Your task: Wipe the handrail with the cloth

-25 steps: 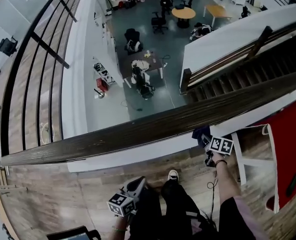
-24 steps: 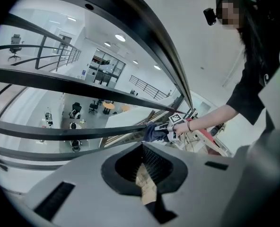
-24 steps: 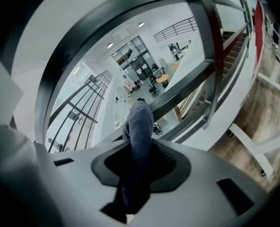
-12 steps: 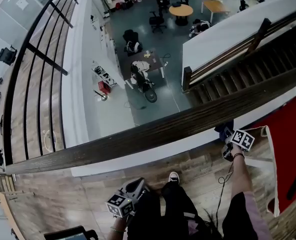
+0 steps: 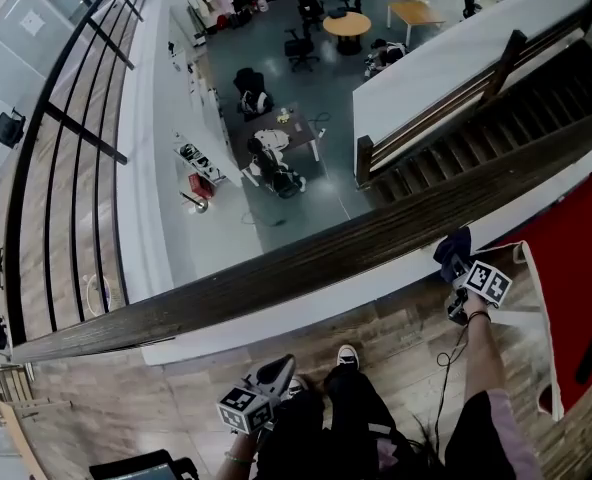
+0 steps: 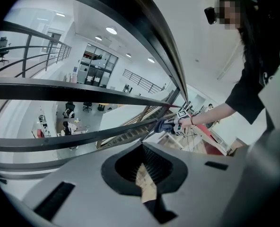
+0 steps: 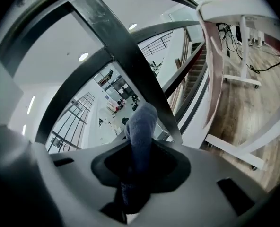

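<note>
Rightward along the handrail is where the right gripper has slid over the last second, taking the cloth with it. The left gripper has hardly shifted.

Nearest, the left gripper hangs low beside the person's legs. Its jaws are drawn close with only a thin slit between them. They hold nothing, and the rail lies well ahead of them and above.

Further out, the right gripper's jaws are clenched on the dark blue cloth. The cloth sticks out forward from between them, its long axis following the line of the jaws. Its bunched free end, just ahead of the jaw tips, is pressed to the near side of the dark wooden rail.

The handrail's long axis runs crosswise to these jaws, sloping in the head view from lower left to upper right. A red panel in a white frame stands just to the right of the jaws.

Far beyond and below the jaws lie a staircase and a lower floor with a round table.
</note>
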`<state>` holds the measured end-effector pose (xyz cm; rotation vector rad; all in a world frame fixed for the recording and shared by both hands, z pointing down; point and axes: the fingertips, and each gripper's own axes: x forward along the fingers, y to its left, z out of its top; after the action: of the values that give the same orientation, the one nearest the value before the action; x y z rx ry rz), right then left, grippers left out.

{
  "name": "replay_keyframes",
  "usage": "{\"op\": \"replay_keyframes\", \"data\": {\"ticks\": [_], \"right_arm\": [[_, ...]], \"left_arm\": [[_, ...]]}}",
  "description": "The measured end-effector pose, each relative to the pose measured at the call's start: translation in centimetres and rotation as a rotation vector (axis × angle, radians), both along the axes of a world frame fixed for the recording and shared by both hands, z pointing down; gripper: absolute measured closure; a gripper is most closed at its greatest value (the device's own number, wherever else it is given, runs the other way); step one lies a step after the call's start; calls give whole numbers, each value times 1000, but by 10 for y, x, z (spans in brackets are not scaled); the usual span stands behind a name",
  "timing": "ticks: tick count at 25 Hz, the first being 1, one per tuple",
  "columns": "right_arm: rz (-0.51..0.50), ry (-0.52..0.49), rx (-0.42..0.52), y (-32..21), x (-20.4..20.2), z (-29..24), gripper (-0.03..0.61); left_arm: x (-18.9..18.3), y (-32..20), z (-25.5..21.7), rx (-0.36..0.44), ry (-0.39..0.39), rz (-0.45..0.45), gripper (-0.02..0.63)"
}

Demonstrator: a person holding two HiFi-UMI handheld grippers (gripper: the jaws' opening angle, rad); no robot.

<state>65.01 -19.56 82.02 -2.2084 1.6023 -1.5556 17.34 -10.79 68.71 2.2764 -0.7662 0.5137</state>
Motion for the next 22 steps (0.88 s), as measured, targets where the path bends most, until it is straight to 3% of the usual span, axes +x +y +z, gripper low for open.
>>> {"op": "replay_keyframes", "data": {"ticks": [10,22], "right_arm": [[25,-54,81,91,-87,-24,486],[-16,-57,242,206,-280,-126,486]], "left_arm": [[-33,19,-8,44,35,63,614],[-113,57,-67,162,101,179,614]]}}
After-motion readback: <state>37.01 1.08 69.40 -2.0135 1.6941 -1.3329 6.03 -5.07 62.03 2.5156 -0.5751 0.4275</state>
